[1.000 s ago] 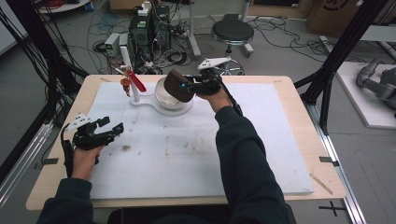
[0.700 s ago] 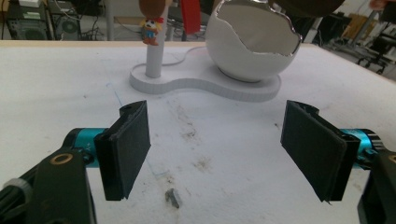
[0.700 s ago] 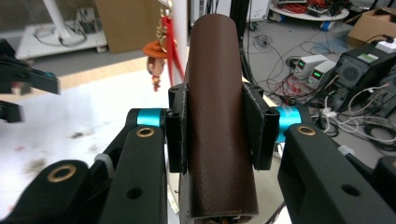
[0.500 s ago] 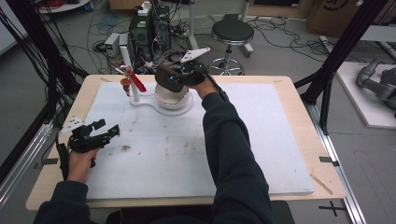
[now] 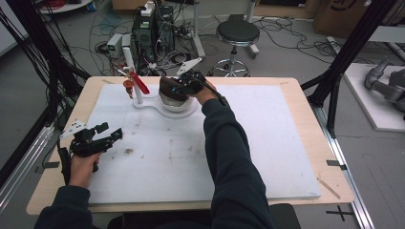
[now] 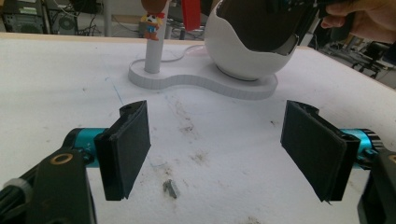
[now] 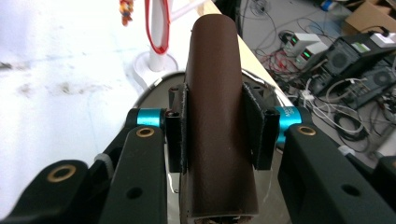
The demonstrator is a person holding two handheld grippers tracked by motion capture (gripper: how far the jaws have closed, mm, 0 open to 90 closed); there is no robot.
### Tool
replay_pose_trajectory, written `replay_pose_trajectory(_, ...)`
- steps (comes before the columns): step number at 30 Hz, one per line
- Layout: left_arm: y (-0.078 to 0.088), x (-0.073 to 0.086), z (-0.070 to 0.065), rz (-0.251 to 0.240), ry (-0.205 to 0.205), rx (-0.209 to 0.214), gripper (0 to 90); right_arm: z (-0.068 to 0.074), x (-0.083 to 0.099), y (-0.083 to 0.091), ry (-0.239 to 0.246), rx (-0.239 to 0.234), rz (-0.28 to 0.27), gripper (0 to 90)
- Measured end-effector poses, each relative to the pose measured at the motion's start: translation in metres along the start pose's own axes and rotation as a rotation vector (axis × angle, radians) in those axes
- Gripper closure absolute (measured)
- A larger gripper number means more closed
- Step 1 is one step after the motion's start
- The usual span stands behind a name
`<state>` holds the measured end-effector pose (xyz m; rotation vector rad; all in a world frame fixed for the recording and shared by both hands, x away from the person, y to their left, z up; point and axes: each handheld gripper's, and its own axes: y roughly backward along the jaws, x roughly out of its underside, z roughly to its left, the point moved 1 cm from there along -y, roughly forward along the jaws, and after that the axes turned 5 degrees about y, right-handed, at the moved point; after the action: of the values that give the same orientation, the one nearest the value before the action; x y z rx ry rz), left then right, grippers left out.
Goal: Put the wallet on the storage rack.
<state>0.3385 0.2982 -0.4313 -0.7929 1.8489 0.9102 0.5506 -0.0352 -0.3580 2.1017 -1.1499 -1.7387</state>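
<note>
I am pinching a brown curved piece [image 7: 219, 116] between the two pads of my right gripper [image 7: 219, 123], and I am holding it over the white bowl-shaped shell [image 6: 245, 56] that is sitting on the white stand base [image 6: 201, 79] at the far side of the table [image 5: 296, 143]. What I am worrying about is the grip: the brown piece is smooth and rounded, and my pads are catching it only across its middle, so it could be twisting or sliding out if I tilt my wrist or bump its lower edge on the rim of the shell. A knock there could also be shoving the whole stand, since the shell looks merely seated on it, and the white post [image 5: 136, 90] with the red clip [image 5: 140, 83] and the little figure [image 6: 150, 25] is standing just beside the shell, near enough for my gripper to be clipping it. I cannot tell whether the brown piece is touching the shell or hanging just above it. My left gripper [image 6: 217, 149] is resting low on the near left of the table with its jaws spread wide and nothing between them, well apart from the stand, so it is not steadying the base should it start to slide.
</note>
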Motion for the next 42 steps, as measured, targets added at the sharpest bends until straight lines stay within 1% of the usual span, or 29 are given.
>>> replay_pose_trajectory(3,0.000,0.000,0.000,0.002,0.002,-0.001,23.9,0.001,0.003,-0.003,0.011,0.014,0.021,64.8)
replay_pose_trajectory(5,0.000,0.000,0.000,0.002,0.001,-0.001,23.9,0.000,0.007,-0.004,-0.030,0.030,0.028,62.0)
replay_pose_trajectory(6,0.000,0.000,0.000,0.002,0.002,0.000,23.9,0.000,0.009,-0.004,-0.052,0.032,0.015,61.6)
replay_pose_trajectory(8,0.000,0.000,0.000,0.002,0.001,0.001,23.9,-0.001,0.010,-0.001,-0.093,0.027,-0.005,55.2)
replay_pose_trajectory(10,-0.001,0.000,0.000,0.004,0.002,0.004,23.9,-0.002,0.009,0.005,-0.117,0.029,-0.002,47.6)
replay_pose_trajectory(13,-0.001,0.000,0.000,0.001,-0.003,0.004,23.9,-0.005,0.009,0.020,-0.154,0.029,-0.015,46.4)
replay_pose_trajectory(15,-0.001,0.000,0.000,-0.006,0.004,0.003,23.9,-0.005,0.014,0.032,-0.184,0.051,-0.045,45.1)
replay_pose_trajectory(16,-0.001,0.000,0.001,-0.006,0.006,0.002,23.9,-0.005,0.018,0.038,-0.212,0.043,-0.043,44.3)
replay_pose_trajectory(18,-0.001,0.000,0.001,-0.008,0.007,0.004,23.9,-0.006,0.027,0.051,-0.259,0.040,-0.024,40.2)
replay_pose_trajectory(19,-0.001,0.000,0.001,-0.008,0.007,0.004,23.9,-0.007,0.032,0.058,-0.293,0.027,-0.017,39.9)
replay_pose_trajectory(20,-0.001,0.000,0.001,-0.011,0.005,0.006,23.9,-0.008,0.037,0.066,-0.316,0.029,-0.016,40.0)
replay_pose_trajectory(21,-0.001,0.000,0.001,-0.015,0.012,0.007,23.9,-0.007,0.044,0.074,-0.315,0.050,-0.040,41.6)
replay_pose_trajectory(22,-0.001,0.000,0.001,-0.017,0.013,0.010,23.9,-0.005,0.050,0.083,-0.330,0.053,-0.052,41.1)
replay_pose_trajectory(23,0.000,-0.001,0.001,-0.022,0.019,0.014,23.9,-0.005,0.057,0.091,-0.345,0.058,-0.045,39.1)
replay_pose_trajectory(25,0.000,-0.002,0.000,-0.029,0.022,0.019,23.9,-0.001,0.071,0.109,-0.376,0.073,-0.056,37.2)
replay_pose_trajectory(27,-0.001,-0.003,-0.001,-0.035,0.020,0.019,23.3,0.000,0.082,0.121,-0.439,0.056,-0.006,29.0)
replay_pose_trajectory(28,-0.002,-0.003,-0.002,-0.034,0.014,0.011,21.2,0.005,0.091,0.131,-0.452,0.084,-0.009,29.1)
replay_pose_trajectory(29,-0.003,-0.003,-0.003,-0.039,0.013,0.000,18.2,0.007,0.096,0.139,-0.467,0.081,0.021,27.8)
replay_pose_trajectory(30,-0.003,-0.004,-0.004,-0.049,0.009,-0.006,16.8,0.010,0.100,0.145,-0.467,0.092,0.050,25.4)
replay_pose_trajectory(31,-0.003,-0.005,-0.006,-0.057,-0.001,-0.004,16.8,0.016,0.105,0.153,-0.450,0.118,0.040,25.2)
replay_pose_trajectory(32,-0.004,-0.005,-0.007,-0.060,-0.008,-0.007,16.8,0.022,0.111,0.160,-0.445,0.122,0.028,24.9)
replay_pose_trajectory(35,-0.005,-0.006,-0.010,-0.068,-0.041,-0.004,16.9,0.038,0.128,0.178,-0.446,0.173,0.005,21.3)
replay_pose_trajectory(36,-0.006,-0.006,-0.010,-0.064,-0.052,-0.004,17.2,0.049,0.141,0.188,-0.438,0.205,0.000,21.0)
replay_pose_trajectory(37,-0.006,-0.006,-0.010,-0.065,-0.063,-0.008,17.2,0.049,0.141,0.188,-0.438,0.205,0.000,21.0)
replay_pose_trajectory(38,-0.007,-0.006,-0.009,-0.070,-0.068,-0.007,17.2,0.054,0.148,0.193,-0.442,0.221,-0.001,20.8)
replay_pose_trajectory(39,-0.007,-0.006,-0.009,-0.072,-0.070,-0.011,17.2,0.063,0.160,0.200,-0.460,0.247,-0.011,20.7)
replay_pose_trajectory(40,-0.007,-0.006,-0.009,-0.078,-0.071,-0.020,17.2,0.063,0.160,0.200,-0.460,0.247,-0.011,20.7)
replay_pose_trajectory(41,-0.007,-0.007,-0.009,-0.083,-0.064,-0.027,16.8,0.069,0.170,0.207,-0.471,0.269,-0.005,20.7)
replay_pose_trajectory(42,-0.007,-0.008,-0.008,-0.087,-0.052,-0.025,16.8,0.069,0.170,0.207,-0.471,0.269,-0.005,20.7)
